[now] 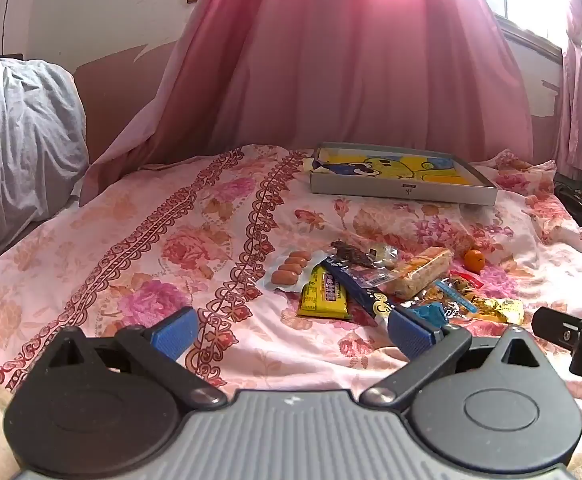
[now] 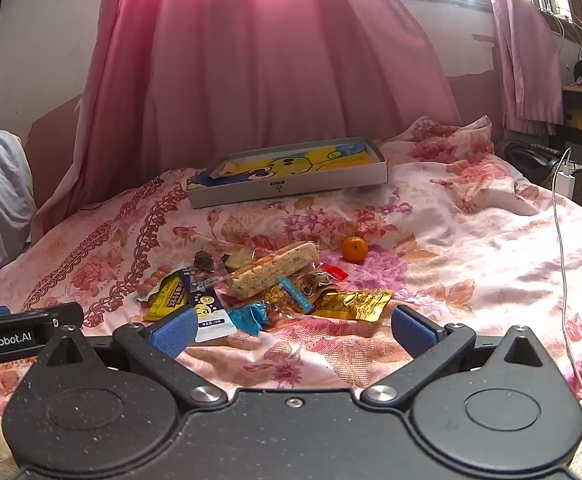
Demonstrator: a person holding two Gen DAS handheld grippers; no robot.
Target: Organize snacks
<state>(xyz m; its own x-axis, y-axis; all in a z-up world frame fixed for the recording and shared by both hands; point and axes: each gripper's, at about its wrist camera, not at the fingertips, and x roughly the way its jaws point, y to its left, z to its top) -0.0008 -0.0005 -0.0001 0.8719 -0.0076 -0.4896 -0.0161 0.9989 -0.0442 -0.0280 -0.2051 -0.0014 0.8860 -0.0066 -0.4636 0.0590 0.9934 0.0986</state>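
Both grippers hover low over the near edge of the bed, their jaws spread wide with nothing between them. From the left wrist view, the left gripper [image 1: 291, 332] has its blue pads apart over the flowered bedspread [image 1: 151, 240], and the tip of the right gripper shows at the right edge. From the right wrist view, the right gripper [image 2: 291, 330] is open just the same, with the left one's black finger poking in from the left.

Just ahead of the jaws lies the pile of snacks [image 2: 259, 284], loosely heaped on the bedspread. At its left edge sits a clear pack of small sausages [image 1: 290, 270], next to a yellow wrapper [image 1: 325, 294] and a long dark blue packet [image 2: 207, 304] that lies partly across it. A pale rice-cake bar [image 2: 273, 266] in clear film rests on top of the heap, tilted. A crumpled blue candy wrapper [image 2: 249, 316] is nearest the right gripper's left pad, and a gold foil packet [image 2: 355, 304] lies flat at the right side of the pile. A small red wrapper [image 2: 335, 271] peeks out behind it. One small orange [image 2: 354, 249] sits apart from the heap, just beyond it to the right.

Farther back on the bed, well apart from the snacks, rests a shallow grey box [image 2: 291, 190] with a yellow cartoon picture inside. Pink curtains [image 2: 271, 60] hang behind it, and a white cable [image 2: 561, 240] trails across the right side of the bed.
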